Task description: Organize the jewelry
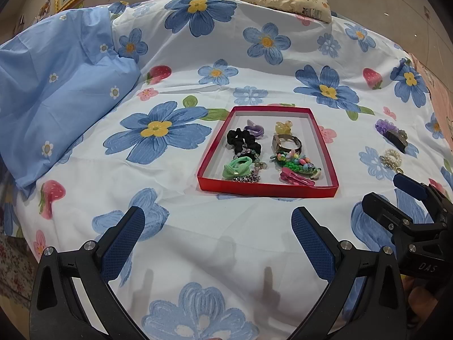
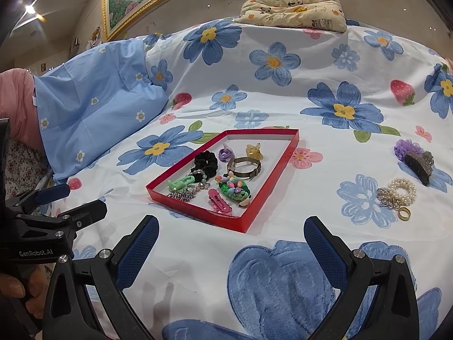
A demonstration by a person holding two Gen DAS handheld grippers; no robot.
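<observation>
A red tray lies on the floral sheet and holds several pieces: a black scrunchie, a green hair tie, a pink clip and a metal bangle. To its right on the sheet lie a purple flower claw clip, a pearl bracelet, a silver piece and a gold ring. My left gripper is open and empty in front of the tray. My right gripper is open and empty, near the tray's front right.
A blue pillow lies at the left. A cream panda-print cushion sits at the far edge of the bed. The other gripper shows in each view, at the right and at the left.
</observation>
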